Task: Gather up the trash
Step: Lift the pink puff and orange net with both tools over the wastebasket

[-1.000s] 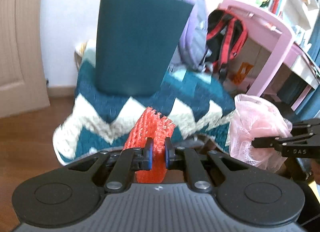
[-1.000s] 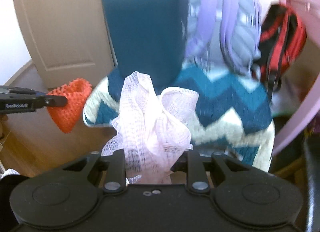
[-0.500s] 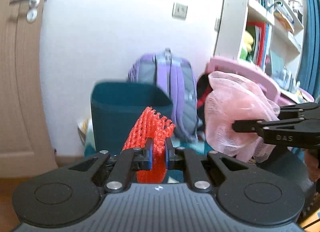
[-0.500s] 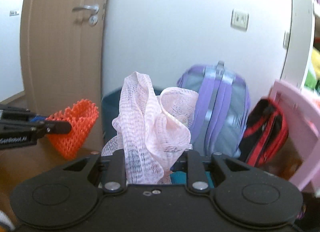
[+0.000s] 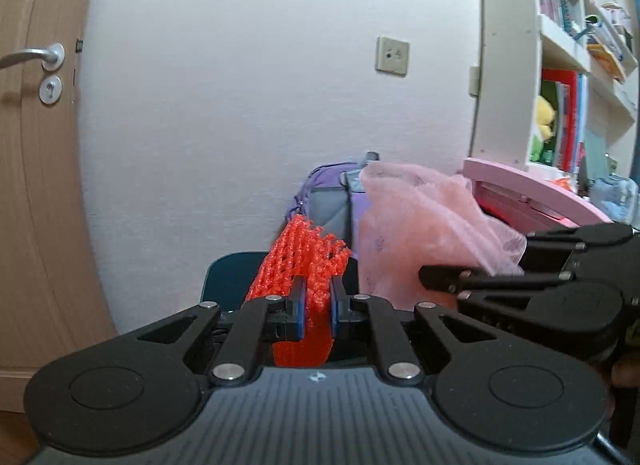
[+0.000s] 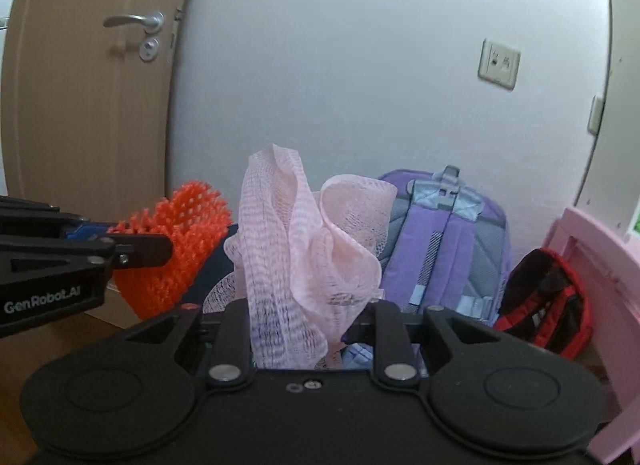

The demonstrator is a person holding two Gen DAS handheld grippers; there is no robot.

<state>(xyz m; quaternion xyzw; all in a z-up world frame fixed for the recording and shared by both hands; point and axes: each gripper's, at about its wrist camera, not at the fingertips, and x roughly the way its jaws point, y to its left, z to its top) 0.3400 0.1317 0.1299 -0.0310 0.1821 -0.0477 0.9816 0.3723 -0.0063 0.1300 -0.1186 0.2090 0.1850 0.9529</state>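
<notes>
- Orange-red foam mesh fruit sleeve [image 5: 308, 265]: open lattice, crumpled, long axis roughly upright, frayed end on top, clamped between blue pads of left gripper [image 5: 318, 305].
- Pale pink foam net wrap [image 6: 304, 265]: bunched, folded, sticks up and out from right gripper [image 6: 300, 329], which is pinched on it.
- Both held in air just beside each other, over dark teal plastic bin [image 5: 228, 277], purple backpack [image 6: 452, 249] behind.

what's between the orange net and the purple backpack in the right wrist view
The pink mesh, held upright in the right gripper, stands between the orange net and the purple backpack in the right wrist view.
</notes>
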